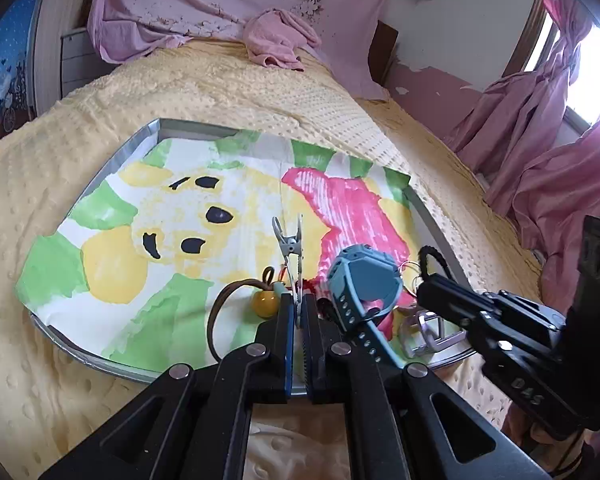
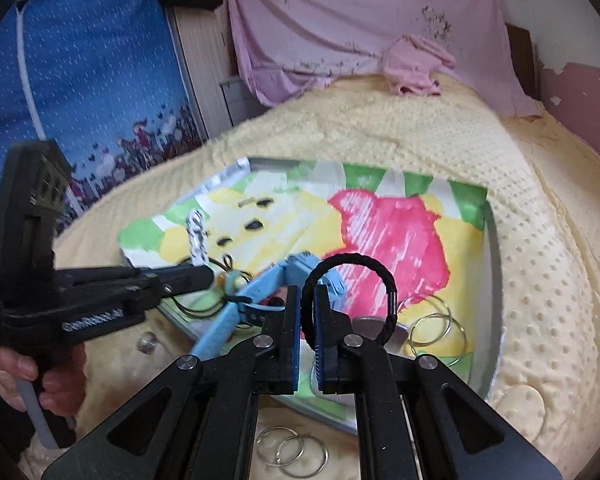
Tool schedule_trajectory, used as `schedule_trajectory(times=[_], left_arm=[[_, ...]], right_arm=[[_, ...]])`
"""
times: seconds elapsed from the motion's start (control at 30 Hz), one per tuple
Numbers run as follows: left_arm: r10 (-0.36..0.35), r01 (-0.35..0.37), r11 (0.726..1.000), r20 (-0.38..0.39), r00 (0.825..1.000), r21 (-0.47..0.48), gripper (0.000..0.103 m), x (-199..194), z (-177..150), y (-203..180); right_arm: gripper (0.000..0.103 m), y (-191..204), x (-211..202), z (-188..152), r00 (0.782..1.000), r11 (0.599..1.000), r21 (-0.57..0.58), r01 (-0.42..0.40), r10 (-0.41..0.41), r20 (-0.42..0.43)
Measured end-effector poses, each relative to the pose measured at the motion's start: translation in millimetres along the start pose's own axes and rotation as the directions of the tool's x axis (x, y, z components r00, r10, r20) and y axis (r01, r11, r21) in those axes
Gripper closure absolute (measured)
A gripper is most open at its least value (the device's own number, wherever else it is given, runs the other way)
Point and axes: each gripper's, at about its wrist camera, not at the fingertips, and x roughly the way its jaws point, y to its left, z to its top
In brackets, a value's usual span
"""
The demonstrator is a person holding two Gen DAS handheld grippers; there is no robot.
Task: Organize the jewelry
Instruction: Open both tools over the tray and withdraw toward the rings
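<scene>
Dimpled yellow blanket (image 1: 228,92) beneath metal-rimmed tray (image 1: 116,152).

Left gripper (image 1: 299,312): I have the jaws pinched shut on a thin silver clip, and I point it forward and down.
Right gripper (image 2: 308,312): my jaws are clamped on a black hair tie, tilted downward.
Left hand (image 2: 32,376): my fingers wrap the handle, seen at the left edge of the right wrist view.
Spacing: my two grippers sit near each other, tips apart.
</scene>
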Motion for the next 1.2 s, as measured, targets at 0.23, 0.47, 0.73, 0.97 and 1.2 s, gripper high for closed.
schedule_trajectory(times=[0.23,0.47,0.73,0.97,1.2], left_arm=[[0.003,-0.003,1.000,0.000,1.000,-0.006,0.097,-0.4,-6.8,5.5],[0.002,-0.001,1.000,0.034,0.999,-0.017,0.096,-13.9,-12.1,5.6],[0.007,-0.010,1.000,0.171,0.985,0.017,0.038,-59.9,-23.9,-13.3],[0.017,-0.037,0.998,0.337,0.941,0.050,0.014,-123.1,-52.9,-30.8],[0.056,-0.093,0.993,0.435,0.899,0.066,0.000,-181.8,-93.2,-43.6]], right_arm=[[0.061,-1.8,-9.0,-4.1,0.999,0.999,-0.007,0.039,-0.038,0.036],[0.061,-8.7,-43.9,-7.2,0.987,0.997,0.035,0.067,-0.071,0.147],[0.035,-10.1,-106.0,-24.0,0.945,0.991,0.114,0.069,-0.101,0.309],[0.022,5.3,-158.6,-46.9,0.926,0.991,0.126,0.049,-0.092,0.365],[0.007,25.7,-211.5,-78.9,0.912,0.989,0.132,0.065,-0.113,0.394]])
